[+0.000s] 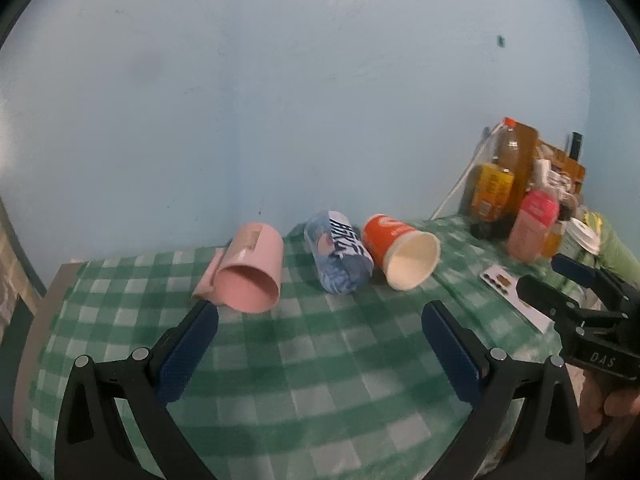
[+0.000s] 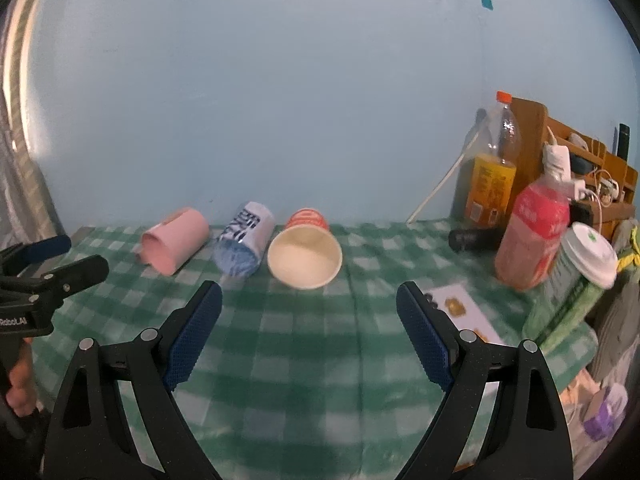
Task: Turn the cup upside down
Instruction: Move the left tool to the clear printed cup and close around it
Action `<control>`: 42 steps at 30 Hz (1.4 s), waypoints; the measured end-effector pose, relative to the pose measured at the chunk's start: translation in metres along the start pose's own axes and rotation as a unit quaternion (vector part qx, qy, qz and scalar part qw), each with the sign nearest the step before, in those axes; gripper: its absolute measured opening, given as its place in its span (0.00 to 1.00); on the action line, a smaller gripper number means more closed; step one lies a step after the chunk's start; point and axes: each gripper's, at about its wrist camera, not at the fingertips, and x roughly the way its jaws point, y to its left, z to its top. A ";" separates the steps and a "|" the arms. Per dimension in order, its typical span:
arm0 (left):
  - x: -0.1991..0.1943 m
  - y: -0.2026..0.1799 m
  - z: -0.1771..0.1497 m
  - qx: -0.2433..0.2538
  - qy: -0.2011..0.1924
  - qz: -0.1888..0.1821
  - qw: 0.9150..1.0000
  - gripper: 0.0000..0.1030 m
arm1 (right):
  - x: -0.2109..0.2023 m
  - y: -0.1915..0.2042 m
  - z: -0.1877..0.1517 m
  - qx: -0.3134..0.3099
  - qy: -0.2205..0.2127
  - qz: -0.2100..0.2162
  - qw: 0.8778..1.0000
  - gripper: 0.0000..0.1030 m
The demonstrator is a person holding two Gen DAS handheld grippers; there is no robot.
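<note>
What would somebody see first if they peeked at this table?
Three cups lying on their sides in a row near the blue wall: a pink cup on the left, a blue patterned cup in the middle, and an orange paper cup with its cream inside facing us. Next, the green checked tablecloth beneath them, and bottles crowded at the right, one an orange-capped bottle.

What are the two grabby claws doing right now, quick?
Left gripper: open, holding nothing, short of the pink cup.
Right gripper: open, holding nothing, short of the orange cup.
</note>
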 end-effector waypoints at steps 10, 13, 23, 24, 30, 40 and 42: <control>0.069 -0.023 0.041 0.007 0.068 0.010 0.998 1.00 | 0.065 -0.023 0.054 0.018 0.051 -0.021 0.998 0.85; 0.093 -0.025 0.049 0.006 0.084 0.023 0.996 1.00 | 0.082 -0.037 0.061 0.032 0.062 -0.036 0.997 0.85; 0.158 -0.027 0.065 -0.009 0.146 0.037 0.989 1.00 | 0.121 -0.054 0.065 0.045 0.091 -0.015 0.995 0.85; 0.164 -0.026 0.067 -0.009 0.149 0.041 0.988 1.00 | 0.124 -0.054 0.066 0.046 0.092 -0.016 0.995 0.85; 0.192 -0.017 0.069 -0.026 0.175 0.030 0.984 1.00 | 0.138 -0.057 0.065 0.052 0.104 -0.020 0.993 0.85; 0.219 -0.014 0.068 -0.028 0.210 0.024 0.977 0.86 | 0.145 -0.059 0.057 0.058 0.118 -0.013 0.991 0.85; 0.224 -0.012 0.067 -0.036 0.217 0.021 0.975 0.86 | 0.146 -0.058 0.057 0.057 0.119 -0.009 0.991 0.85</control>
